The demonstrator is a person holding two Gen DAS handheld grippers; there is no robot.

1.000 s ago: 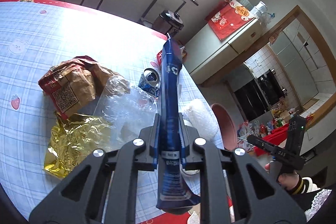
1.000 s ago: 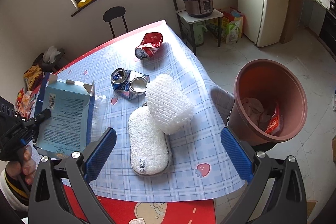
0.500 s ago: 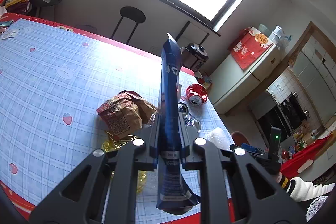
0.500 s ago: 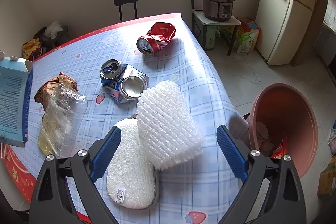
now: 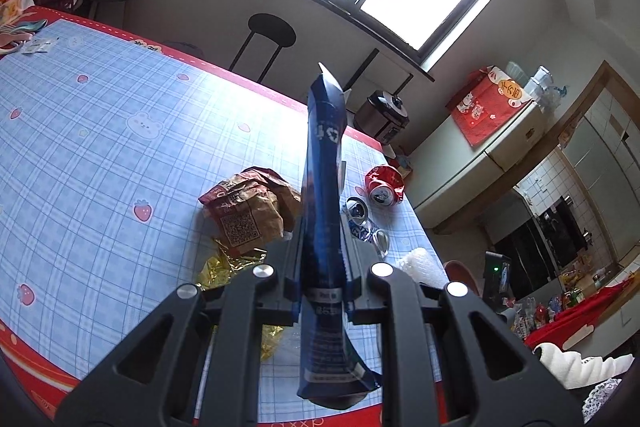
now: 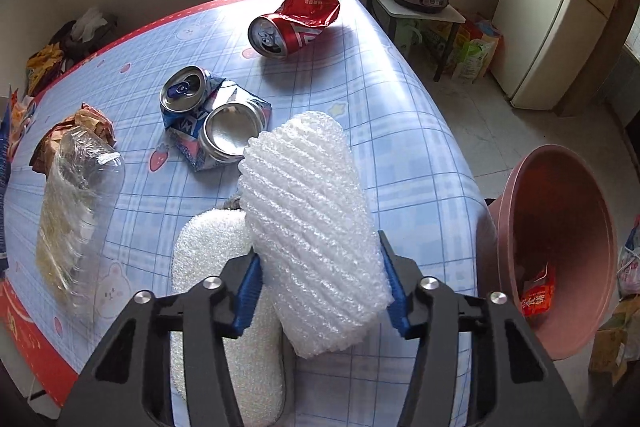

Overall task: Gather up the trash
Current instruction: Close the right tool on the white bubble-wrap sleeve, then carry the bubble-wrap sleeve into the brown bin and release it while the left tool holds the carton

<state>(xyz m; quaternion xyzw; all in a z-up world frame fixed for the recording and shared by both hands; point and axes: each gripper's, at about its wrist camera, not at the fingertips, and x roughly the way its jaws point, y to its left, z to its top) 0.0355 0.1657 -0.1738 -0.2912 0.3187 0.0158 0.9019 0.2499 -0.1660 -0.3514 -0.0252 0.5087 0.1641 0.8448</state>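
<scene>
The right tongs (image 6: pixel 320 283), just closing round the white ribbed foam sleeve (image 6: pixel 308 223) on the blue checked worktop (image 6: pixel 404 163), should squeeze its soft, featherlight middle gently, while the left tongs (image 5: pixel 322 267) stay clamped on a stiff flattened blue carton (image 5: pixel 324 211).

left hand-held gripper (image 5: pixel 322 259) clamped, right hand-held gripper (image 6: pixel 320 287) closing
</scene>
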